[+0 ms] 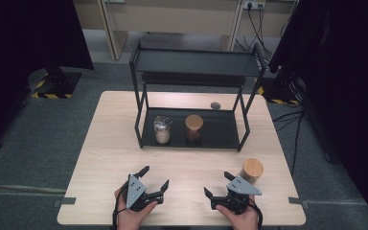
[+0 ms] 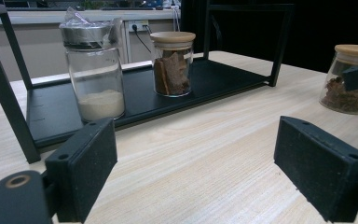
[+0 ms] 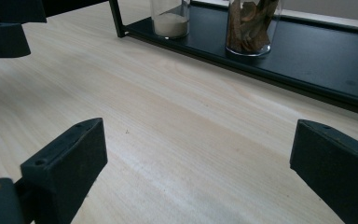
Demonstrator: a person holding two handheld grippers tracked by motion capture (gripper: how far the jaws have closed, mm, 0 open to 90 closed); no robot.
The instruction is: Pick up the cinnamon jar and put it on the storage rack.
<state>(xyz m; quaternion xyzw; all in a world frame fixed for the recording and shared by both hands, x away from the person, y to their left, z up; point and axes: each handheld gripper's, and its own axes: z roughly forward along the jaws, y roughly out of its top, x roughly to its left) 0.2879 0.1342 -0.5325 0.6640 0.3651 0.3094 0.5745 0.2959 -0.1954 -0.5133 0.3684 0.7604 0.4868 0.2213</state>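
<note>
A black two-tier rack (image 1: pixel 191 136) stands at the middle of the wooden table (image 1: pixel 105 158). On its bottom shelf sit a metal-lidded glass jar of white powder (image 1: pixel 162 129) (image 2: pixel 94 70) (image 3: pixel 170 18) and a wooden-lidded jar of brown bark (image 1: pixel 194 127) (image 2: pixel 172 63) (image 3: pixel 251 25). A third wooden-lidded jar (image 1: pixel 251 171) (image 2: pixel 352 79) with brown spice stands on the table at the right. My left gripper (image 1: pixel 154 178) (image 2: pixel 196 172) rests open near the front edge. My right gripper (image 1: pixel 217 185) (image 3: pixel 196 172) is open too, just left of the third jar.
A small grey round cap (image 1: pixel 215 105) lies on the table behind the rack. Dark curtains flank the table on both sides. Cables run over the grey floor at the right. Bare wood lies between the rack and the grippers.
</note>
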